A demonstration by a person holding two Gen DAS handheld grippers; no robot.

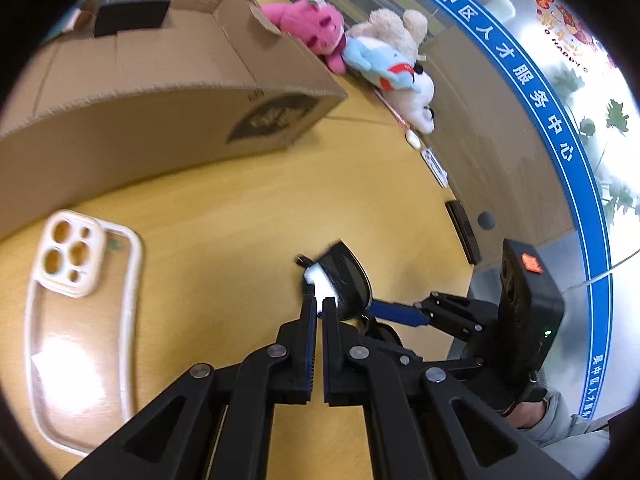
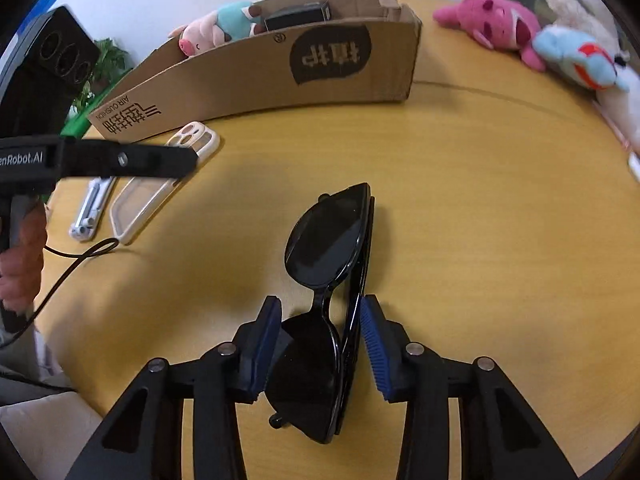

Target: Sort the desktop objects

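Right claw (image 2: 320,344) spread around folded sunglasses (image 2: 328,248) on the desk (image 2: 480,240), apparently for pickup; left claw (image 1: 319,306) pressed nearly together, pinching nothing evident.

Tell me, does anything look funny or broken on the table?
The box has a ragged, torn corner at its far end. The sunglasses lie folded on the table between the right gripper's open fingers. Nothing spilled.
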